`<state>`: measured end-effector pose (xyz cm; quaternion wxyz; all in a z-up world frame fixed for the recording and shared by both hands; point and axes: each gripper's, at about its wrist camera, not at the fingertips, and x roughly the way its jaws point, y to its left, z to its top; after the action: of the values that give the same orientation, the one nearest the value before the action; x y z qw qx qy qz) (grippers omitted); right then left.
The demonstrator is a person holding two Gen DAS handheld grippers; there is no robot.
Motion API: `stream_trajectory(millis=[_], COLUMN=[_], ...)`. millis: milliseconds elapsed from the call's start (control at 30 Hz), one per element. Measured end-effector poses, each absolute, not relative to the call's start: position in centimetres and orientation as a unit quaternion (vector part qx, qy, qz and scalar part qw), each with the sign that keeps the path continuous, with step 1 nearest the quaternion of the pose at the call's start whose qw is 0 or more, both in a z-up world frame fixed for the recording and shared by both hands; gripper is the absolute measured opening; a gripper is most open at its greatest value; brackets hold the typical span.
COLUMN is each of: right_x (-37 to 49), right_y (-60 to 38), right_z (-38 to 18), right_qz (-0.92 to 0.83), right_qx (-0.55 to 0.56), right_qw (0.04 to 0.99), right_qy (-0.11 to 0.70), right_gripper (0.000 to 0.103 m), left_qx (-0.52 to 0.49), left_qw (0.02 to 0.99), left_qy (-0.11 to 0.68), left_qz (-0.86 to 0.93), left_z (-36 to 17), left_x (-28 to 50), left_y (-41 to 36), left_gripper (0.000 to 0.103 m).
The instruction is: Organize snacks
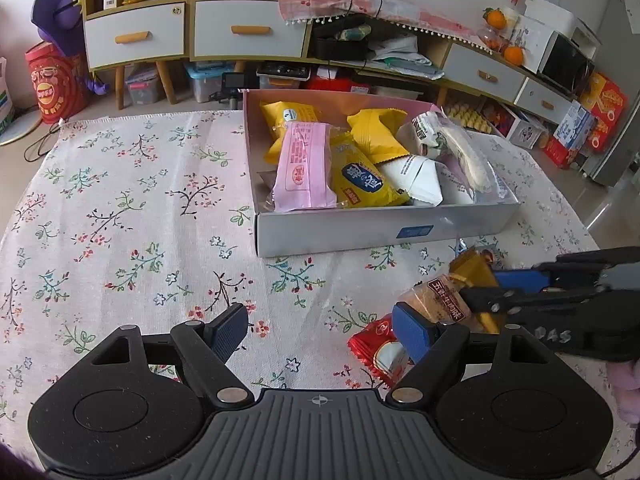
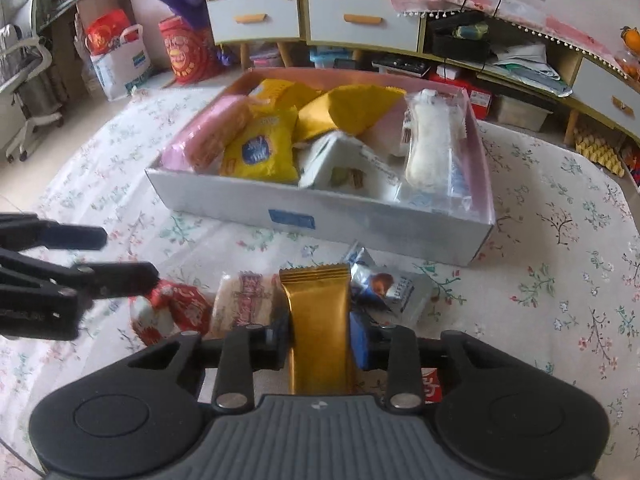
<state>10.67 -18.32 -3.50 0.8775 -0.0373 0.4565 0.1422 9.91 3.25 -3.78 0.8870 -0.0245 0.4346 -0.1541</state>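
Note:
A white cardboard box (image 1: 360, 228) (image 2: 352, 220) on the floral tablecloth holds several snack packs, yellow, pink and white. My right gripper (image 2: 318, 336) is shut on a gold snack bar (image 2: 318, 320), just in front of the box; the gripper also shows in the left wrist view (image 1: 508, 292). Loose on the cloth lie a red packet (image 1: 376, 354) (image 2: 176, 310), a clear-wrapped cake (image 1: 440, 300) (image 2: 246, 300) and a blue-white packet (image 2: 390, 286). My left gripper (image 1: 320, 330) is open and empty, its right finger beside the red packet.
Drawer cabinets (image 1: 248, 32) and low shelves with clutter stand behind the table. The cloth (image 1: 120, 200) spreads to the left of the box. An office chair (image 2: 28, 80) stands at the far left.

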Motion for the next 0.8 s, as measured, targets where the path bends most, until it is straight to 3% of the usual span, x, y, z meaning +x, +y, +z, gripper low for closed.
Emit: stream_trajectory(millis=[367,667,767,800], right_x=[15.0,19.5,19.4,19.2], right_y=[-19.6,-19.5,-19.9,-20.1], right_z=[2.0,2.0,1.4,1.4], right_qz=[0.11,0.083,0.078,0.082], right_qx=[0.005,0.057,0.076,0.081], right_qw=[0.912,0.92,0.919,0.918], right_qy=[0.395,0.379,0.38,0.38], right_gripper=[0.017,0.017,0.022,0.028], left_qx=[-0.032,-0.034,-0.033,-0.032], left_qw=[0.886,0.886,0.885,0.885], left_qy=[0.434,0.435,0.436,0.436], left_qz=[-0.157,-0.158,-0.159,-0.16], left_z=[-3.5,-3.4,-3.5,-3.5], left_x=[10.0,10.1,10.1,10.2], left_y=[3.4,3.6,3.8,3.9], left_gripper=[0.08,0.08,0.08,0.08])
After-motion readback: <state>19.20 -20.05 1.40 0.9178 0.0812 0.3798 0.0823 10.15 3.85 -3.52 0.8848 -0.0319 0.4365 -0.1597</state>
